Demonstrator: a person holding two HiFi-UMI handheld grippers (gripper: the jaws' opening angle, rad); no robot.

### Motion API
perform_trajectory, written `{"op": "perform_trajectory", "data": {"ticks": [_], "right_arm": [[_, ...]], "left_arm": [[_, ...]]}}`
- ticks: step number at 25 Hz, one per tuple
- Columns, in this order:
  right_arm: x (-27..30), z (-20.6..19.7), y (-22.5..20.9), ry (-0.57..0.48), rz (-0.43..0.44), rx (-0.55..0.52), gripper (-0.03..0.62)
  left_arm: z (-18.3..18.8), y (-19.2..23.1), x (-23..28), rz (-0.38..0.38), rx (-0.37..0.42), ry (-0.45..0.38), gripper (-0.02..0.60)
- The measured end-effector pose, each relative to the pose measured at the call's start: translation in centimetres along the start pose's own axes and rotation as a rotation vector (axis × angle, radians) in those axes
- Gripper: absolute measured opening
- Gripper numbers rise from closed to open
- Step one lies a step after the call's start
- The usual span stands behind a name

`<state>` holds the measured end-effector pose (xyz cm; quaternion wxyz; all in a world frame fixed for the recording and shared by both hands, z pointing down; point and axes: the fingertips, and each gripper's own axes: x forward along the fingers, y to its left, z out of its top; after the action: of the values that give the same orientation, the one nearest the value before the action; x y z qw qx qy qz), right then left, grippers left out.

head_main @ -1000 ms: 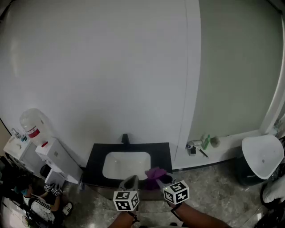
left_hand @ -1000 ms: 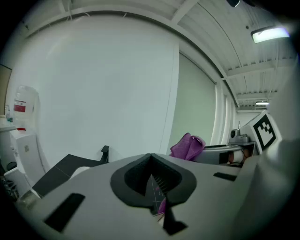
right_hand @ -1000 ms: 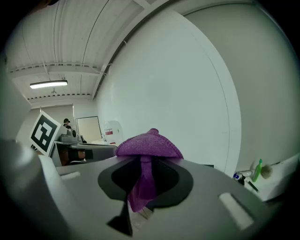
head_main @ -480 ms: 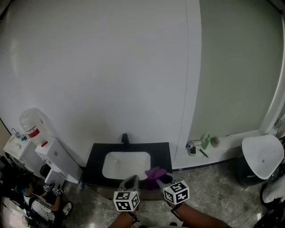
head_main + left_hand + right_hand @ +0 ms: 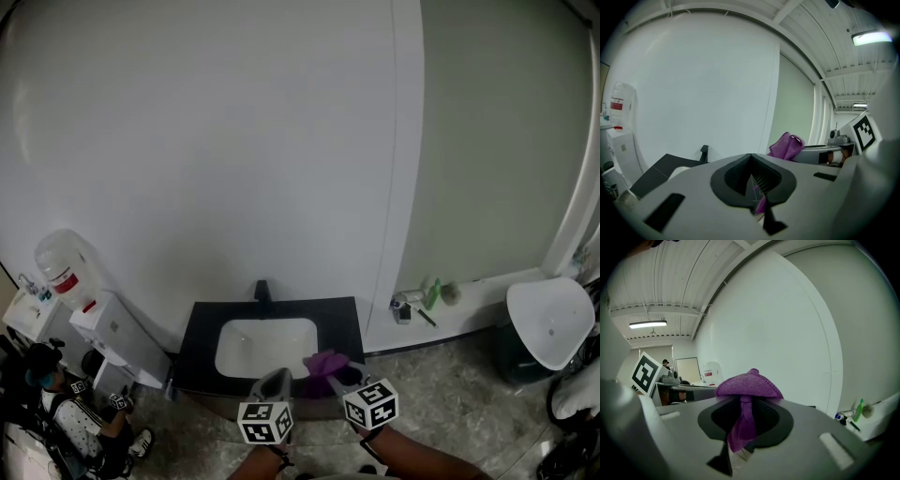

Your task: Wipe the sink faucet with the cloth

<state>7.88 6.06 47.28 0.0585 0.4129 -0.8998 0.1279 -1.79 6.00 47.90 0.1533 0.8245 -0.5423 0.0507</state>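
Before me a black counter (image 5: pixel 202 323) stands against the white wall. A white sink basin (image 5: pixel 265 345) is set into it, and a dark faucet (image 5: pixel 263 292) rises upright at its back edge. To the right a low white ledge (image 5: pixel 480 298) runs along the green wall. On it I see a green bottle (image 5: pixel 433 294), what I take for a small jar (image 5: pixel 402 311), and a thin dark stick (image 5: pixel 427 320) lying flat. Below both lies the pale marbled floor (image 5: pixel 450 394).
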Motion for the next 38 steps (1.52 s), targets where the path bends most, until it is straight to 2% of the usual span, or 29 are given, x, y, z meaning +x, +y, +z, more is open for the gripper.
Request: {"op": "perform_trajectory", "data": {"ticks": [10, 17, 25, 33, 38], "right_arm": [[5.1, -0.2, 2.0, -0.017, -0.080, 0.049, 0.071], [9.8, 0.4, 1.0, 0.003, -0.063, 0.033, 0.071], [17.5, 1.5, -4.8, 0.026, 0.024, 0.025, 0.071], [25.5, 3.6, -11.3, 0.072, 0.133, 0.002, 0.071], [30.1, 2.8, -13.8, 0.113, 0.145, 0.003, 0.071]], "left_arm": [[0.7, 6.0, 0.6, -0.070, 0.025, 0.036, 0.005], [1.0, 9.2, 4.1, -0.064, 0.001, 0.050, 0.005], [2.3, 12.5, 11.6, -0.004, -0.024, 0.038, 0.005], [3.6, 16.0, 19.8, 0.098, -0.056, 0.055, 0.005], [3.5, 18.7, 23.3, 0.116, -0.069, 0.083, 0.005]]}}
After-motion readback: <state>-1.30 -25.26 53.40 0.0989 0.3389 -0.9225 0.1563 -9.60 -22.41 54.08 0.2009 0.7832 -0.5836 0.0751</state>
